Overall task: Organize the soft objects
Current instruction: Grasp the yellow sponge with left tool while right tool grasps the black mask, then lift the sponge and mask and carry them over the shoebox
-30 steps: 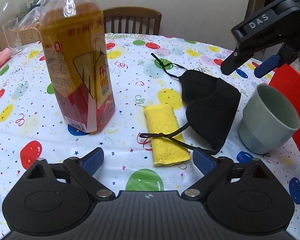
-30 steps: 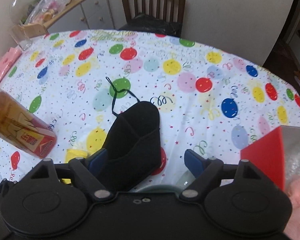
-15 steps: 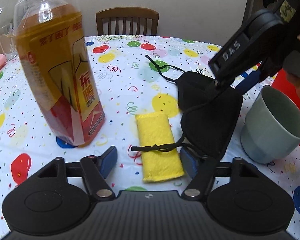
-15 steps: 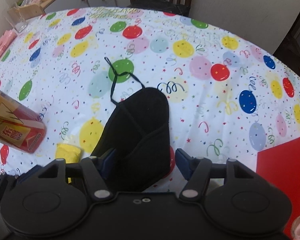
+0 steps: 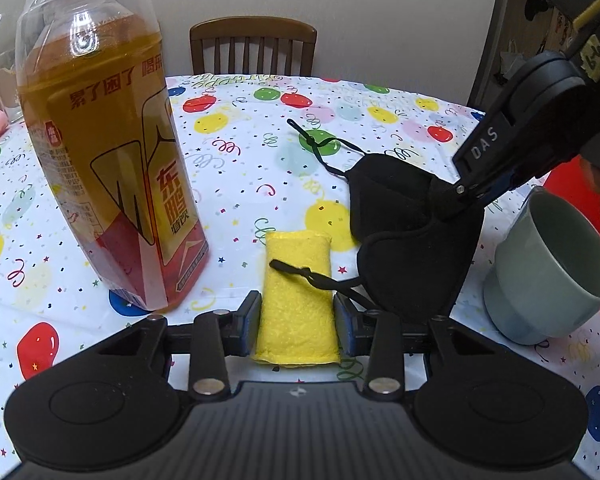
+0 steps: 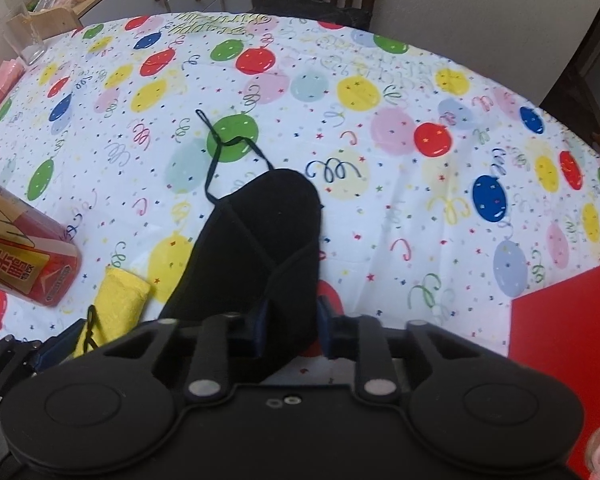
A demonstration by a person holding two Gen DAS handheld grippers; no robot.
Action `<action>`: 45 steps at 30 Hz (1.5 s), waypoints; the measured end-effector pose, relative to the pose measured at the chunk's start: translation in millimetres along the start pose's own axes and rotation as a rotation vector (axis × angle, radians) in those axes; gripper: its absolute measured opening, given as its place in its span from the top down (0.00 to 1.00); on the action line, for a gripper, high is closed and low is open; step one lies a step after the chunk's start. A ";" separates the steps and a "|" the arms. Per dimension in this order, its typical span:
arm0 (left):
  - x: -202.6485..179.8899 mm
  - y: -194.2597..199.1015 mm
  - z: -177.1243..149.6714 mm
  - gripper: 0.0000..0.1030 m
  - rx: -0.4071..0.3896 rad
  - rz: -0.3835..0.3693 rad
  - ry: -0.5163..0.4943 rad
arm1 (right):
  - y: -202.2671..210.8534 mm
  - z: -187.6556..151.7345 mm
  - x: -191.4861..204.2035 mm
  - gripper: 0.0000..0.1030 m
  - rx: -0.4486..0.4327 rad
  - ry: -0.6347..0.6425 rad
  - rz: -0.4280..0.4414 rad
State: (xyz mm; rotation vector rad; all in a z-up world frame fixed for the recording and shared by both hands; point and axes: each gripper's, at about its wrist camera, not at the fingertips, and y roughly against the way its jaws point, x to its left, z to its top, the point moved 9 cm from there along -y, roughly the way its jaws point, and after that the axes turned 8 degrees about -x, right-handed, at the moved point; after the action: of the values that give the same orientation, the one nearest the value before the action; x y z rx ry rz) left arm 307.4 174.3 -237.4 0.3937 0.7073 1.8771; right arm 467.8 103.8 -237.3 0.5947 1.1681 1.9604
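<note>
a yellow folded cloth (image 5: 296, 300) lies flat beside a crumpled black face mask (image 5: 412, 240), one strap across it.

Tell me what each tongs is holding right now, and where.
The left tongs have just closed on the near end of the yellow cloth. The right tongs have closed on the near edge of the black mask.

The left gripper (image 5: 296, 322) is matte black plastic, with two rounded lobes at its base, a ribbed panel between them, silver round screws on its linkage bars and blue pads on its fingers. The right gripper (image 6: 290, 330) is built alike. Seen from the left wrist, it carries raised letters "DAS", a yellow handwritten label and a yellow strap.
</note>
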 end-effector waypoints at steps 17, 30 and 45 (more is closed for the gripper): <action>15.4 17.7 0.7 0.63 0.003 0.015 0.015 | 82.8 17.6 4.7 0.92 -0.223 -0.042 0.056; -0.3 70.1 26.8 0.63 -0.051 -0.028 0.015 | 165.2 -0.6 -13.8 0.92 -0.339 -0.092 0.108; -78.9 139.8 80.2 0.63 -0.188 -0.112 -0.050 | 250.4 -46.4 -74.1 0.92 -0.444 -0.161 0.115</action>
State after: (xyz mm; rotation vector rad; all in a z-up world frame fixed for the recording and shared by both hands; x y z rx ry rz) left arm 283.7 86.1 -82.9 0.2740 0.5042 1.8034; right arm 385.9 -52.4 -39.2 0.5775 0.5825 2.1351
